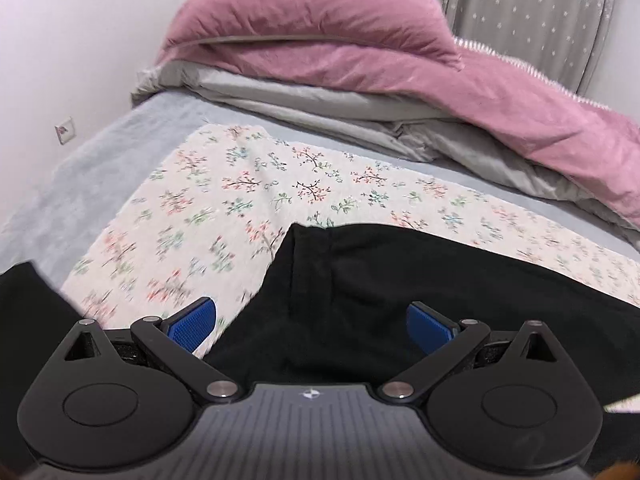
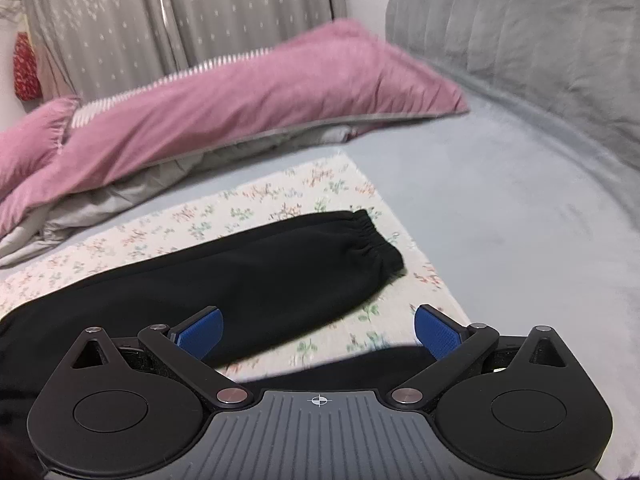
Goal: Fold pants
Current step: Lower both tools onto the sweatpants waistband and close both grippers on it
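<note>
Black pants [image 1: 380, 292] lie flat on a floral cloth [image 1: 224, 200] spread over the bed. In the left wrist view their waist end, with a sharp upper corner, sits just ahead of my left gripper [image 1: 310, 326], which hovers open above it with nothing between the blue pads [image 1: 192, 326]. In the right wrist view one black leg [image 2: 248, 276] stretches right to an elastic cuff [image 2: 372, 240]. My right gripper [image 2: 318, 332] is open over the floral cloth [image 2: 320, 184], near the leg's lower edge, holding nothing. More black fabric [image 2: 340, 372] lies right under it.
A pink duvet [image 1: 320, 36] with grey lining is heaped at the back of the bed. The grey sheet [image 2: 500, 220] extends right of the cloth. Grey star-patterned curtains [image 2: 180, 20] hang behind. A wall socket [image 1: 64, 130] is on the left wall.
</note>
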{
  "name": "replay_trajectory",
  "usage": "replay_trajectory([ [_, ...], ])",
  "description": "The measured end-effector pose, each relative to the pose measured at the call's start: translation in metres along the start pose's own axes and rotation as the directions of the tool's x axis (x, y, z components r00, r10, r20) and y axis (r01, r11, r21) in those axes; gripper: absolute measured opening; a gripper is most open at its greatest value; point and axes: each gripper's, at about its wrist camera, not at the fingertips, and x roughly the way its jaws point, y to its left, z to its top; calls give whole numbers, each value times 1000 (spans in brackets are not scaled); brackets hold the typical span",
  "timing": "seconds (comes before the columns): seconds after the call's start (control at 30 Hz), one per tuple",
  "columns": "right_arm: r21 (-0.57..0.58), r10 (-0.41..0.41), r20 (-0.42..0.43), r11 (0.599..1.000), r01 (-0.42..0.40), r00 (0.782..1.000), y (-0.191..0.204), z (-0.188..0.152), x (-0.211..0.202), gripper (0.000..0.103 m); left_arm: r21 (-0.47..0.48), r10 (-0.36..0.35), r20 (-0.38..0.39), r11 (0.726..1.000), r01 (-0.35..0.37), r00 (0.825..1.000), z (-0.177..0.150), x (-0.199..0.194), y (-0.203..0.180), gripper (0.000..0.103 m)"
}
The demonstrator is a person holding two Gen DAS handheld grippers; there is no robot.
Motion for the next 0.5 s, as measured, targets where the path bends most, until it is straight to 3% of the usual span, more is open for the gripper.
replay_trajectory([
  [0.17,-40,-21,-61,999,19,998,-1,38,68,98,47,56,-70,998,-52,996,28,73,-6,103],
  [0.23,-50,-42,-79,998,38,996,-4,50,95,90,55,73,-91,996,-68,993,32,101,-6,103],
  [0.33,-88,-91,-110,993,82,990,-7,62,143,80,33,50,-122,998,-46,991,39,136,-5,103],
  [0.5,-64,-145,-117,988,139,982,-26,84,203,72,-7,32,-140,999,-33,990,50,179,-10,103],
])
